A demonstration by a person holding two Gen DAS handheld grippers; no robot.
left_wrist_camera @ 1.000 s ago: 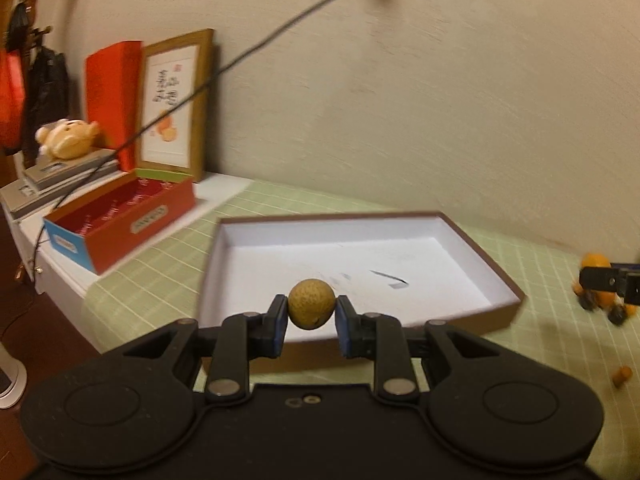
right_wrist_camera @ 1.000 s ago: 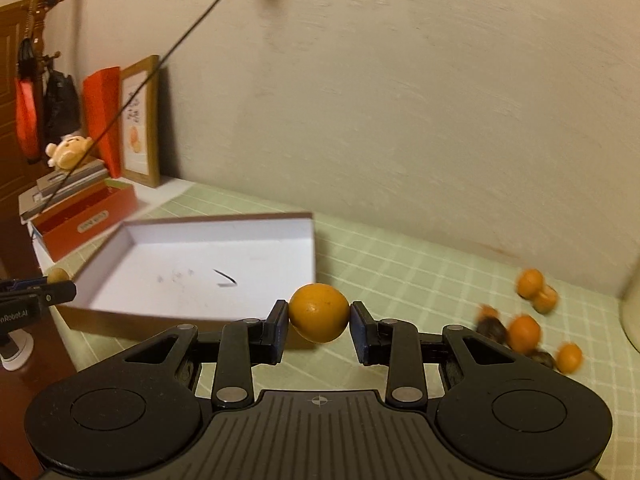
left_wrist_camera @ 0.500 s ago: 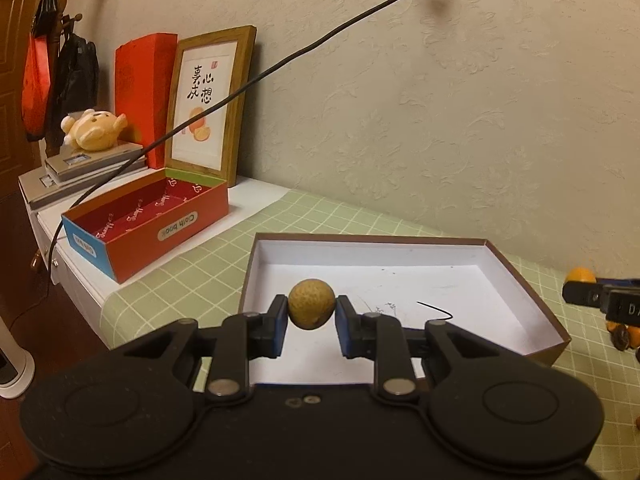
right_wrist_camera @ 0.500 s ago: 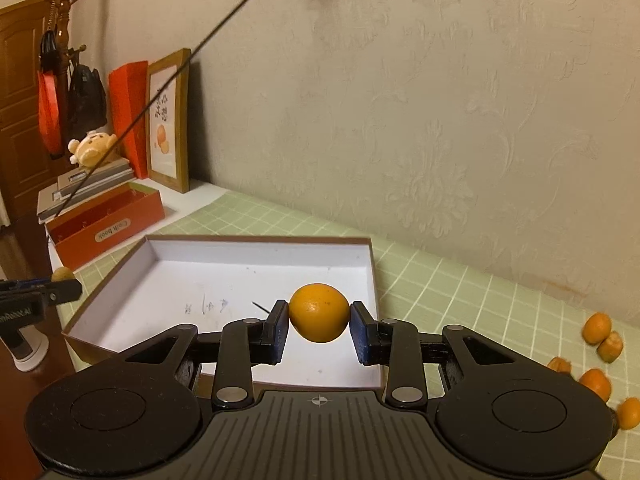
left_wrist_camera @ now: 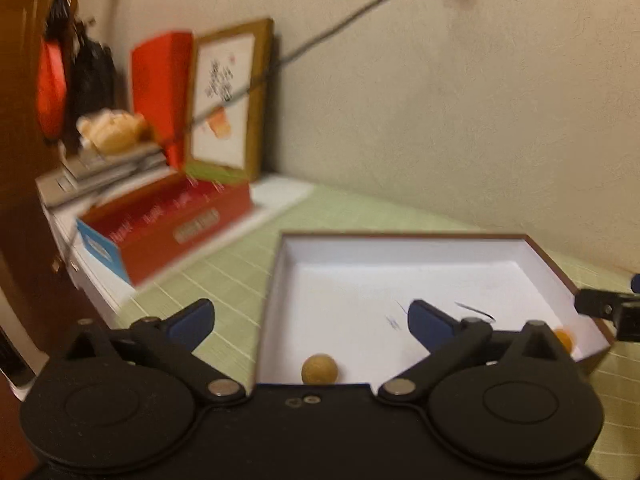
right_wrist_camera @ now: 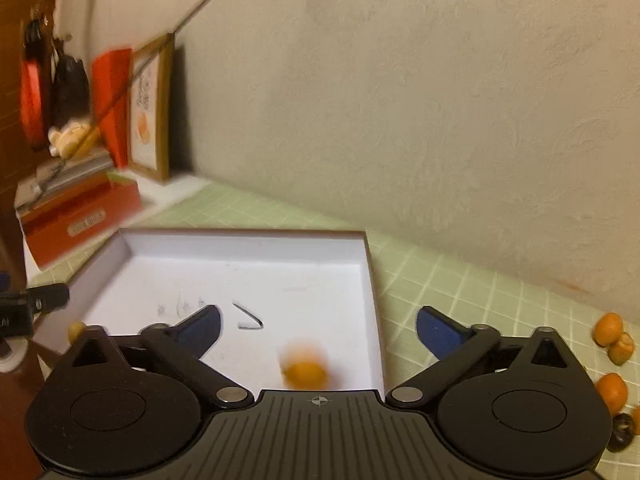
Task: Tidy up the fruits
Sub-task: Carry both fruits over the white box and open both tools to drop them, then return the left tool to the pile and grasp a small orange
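Orange kumquat (right_wrist_camera: 305, 372) and tan longan (left_wrist_camera: 319, 368) drop into the white box (right_wrist_camera: 370, 280) as both hand-held grippers, left (left_wrist_camera: 311, 318) and right (right_wrist_camera: 318, 326), open empty, sorting fruit.

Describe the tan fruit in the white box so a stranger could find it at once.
Start at the wide, shallow white box on the green checked tablecloth. The tan fruit sits on the box's floor near its near-left corner. It is dull brownish and rough-looking, while the only other fruit inside, the orange fruit, is bright orange and lies towards the opposite side.

Tan fruit (left_wrist_camera: 319, 368), orange (right_wrist_camera: 306, 372) in box (right_wrist_camera: 370, 276)
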